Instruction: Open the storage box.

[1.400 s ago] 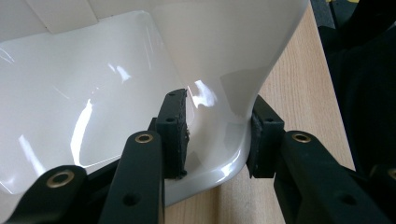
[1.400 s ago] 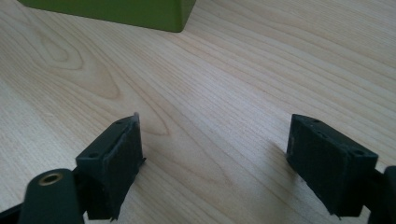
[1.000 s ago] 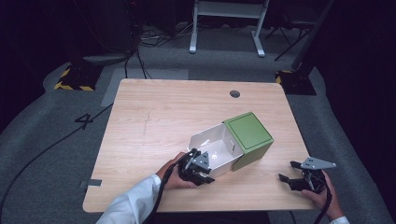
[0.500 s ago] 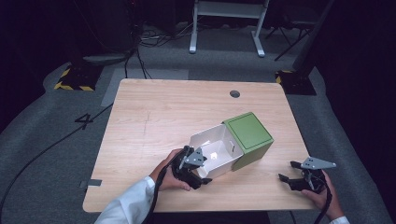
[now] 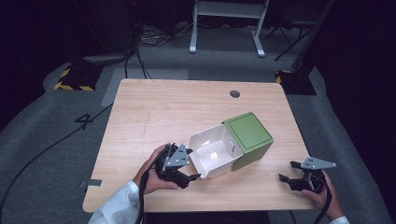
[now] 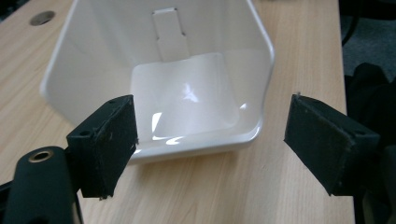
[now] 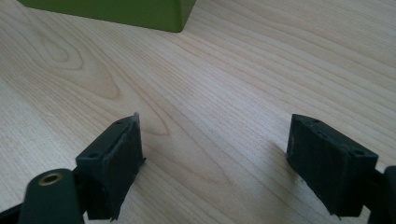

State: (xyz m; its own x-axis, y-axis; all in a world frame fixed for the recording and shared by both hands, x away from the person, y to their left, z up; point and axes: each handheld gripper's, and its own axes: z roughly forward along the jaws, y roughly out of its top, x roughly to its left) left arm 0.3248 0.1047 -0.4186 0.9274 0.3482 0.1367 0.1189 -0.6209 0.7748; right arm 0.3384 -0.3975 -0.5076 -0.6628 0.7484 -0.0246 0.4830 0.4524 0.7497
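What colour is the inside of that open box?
Glossy white inside the box, clearest in the left gripper view.

A pale wooden table (image 5: 154, 112) is standing on grey carpeted floor (image 5: 51, 154), with a round cable hole (image 5: 235, 94) showing near its far edge. Beyond it the room is lying in near darkness. A white metal frame (image 5: 226, 23) is standing at the back, and black cables (image 5: 154, 39) are trailing across the floor beside it. Yellow-and-black hazard tape (image 5: 70, 86) is marking a dark base at the left, and a painted number 4 (image 5: 85, 121) is showing on the carpet.
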